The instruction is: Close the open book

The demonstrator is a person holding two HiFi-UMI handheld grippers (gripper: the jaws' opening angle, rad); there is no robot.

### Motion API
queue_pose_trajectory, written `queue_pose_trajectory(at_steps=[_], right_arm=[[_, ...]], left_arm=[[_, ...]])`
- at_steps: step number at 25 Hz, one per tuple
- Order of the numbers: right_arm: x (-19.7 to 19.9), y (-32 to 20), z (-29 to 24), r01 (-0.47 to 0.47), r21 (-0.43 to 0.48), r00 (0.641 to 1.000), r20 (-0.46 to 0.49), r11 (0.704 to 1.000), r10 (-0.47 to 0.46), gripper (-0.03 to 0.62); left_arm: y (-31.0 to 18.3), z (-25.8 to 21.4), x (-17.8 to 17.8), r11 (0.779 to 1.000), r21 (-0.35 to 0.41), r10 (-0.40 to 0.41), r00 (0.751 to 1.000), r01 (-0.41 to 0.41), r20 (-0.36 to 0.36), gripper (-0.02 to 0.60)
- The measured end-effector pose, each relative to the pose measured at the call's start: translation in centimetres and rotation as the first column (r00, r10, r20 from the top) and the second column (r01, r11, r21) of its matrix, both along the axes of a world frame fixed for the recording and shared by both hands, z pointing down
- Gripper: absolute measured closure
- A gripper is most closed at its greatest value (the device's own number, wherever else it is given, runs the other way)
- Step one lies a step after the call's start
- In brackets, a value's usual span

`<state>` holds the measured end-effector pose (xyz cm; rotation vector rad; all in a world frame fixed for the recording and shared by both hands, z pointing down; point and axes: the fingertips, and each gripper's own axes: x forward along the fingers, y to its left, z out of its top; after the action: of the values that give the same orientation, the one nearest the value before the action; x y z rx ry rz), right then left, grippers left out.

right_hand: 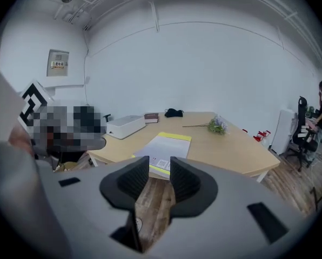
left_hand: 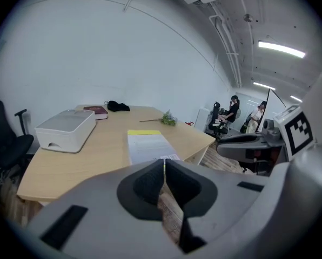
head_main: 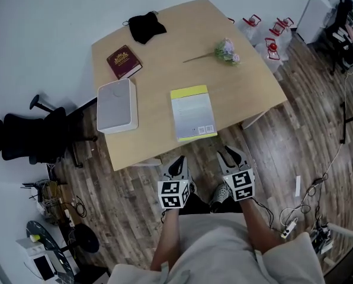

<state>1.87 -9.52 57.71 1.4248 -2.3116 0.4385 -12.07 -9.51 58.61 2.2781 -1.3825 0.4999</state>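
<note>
One closed book (head_main: pixel 193 112) on table (head_main: pixel 253 84)

The book (head_main: pixel 192 112) is lying closed and flat on the pale wooden table (head_main: pixel 164 70), sitting close to the near edge, with its long sides running away from that edge. It is showing a light grey cover with a yellow band across the far end, a thin yellow strip along the near end, and a small printed label by the near right corner.

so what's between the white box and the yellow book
Nothing. In the head view only bare table separates the white box from the yellow book.
</note>
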Motion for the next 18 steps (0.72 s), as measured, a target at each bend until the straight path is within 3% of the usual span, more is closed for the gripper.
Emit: queue_pose_trajectory(at_steps=[10, 18], right_arm=[[2.5, 4.5, -0.1, -0.038, 0.024, 0.996, 0.081, 0.999, 0.036, 0.508], [3.2, 6.2, -0.3, -0.008, 0.038, 0.996, 0.093, 0.999, 0.005, 0.574]], left_arm=[[4.8, -0.7, 1.0, 0.998, 0.029, -0.049, 0.999, 0.049, 0.009, 0.555], [6.6, -1.1, 1.7, 0.997, 0.058, -0.042, 0.999, 0.042, 0.001, 0.555]])
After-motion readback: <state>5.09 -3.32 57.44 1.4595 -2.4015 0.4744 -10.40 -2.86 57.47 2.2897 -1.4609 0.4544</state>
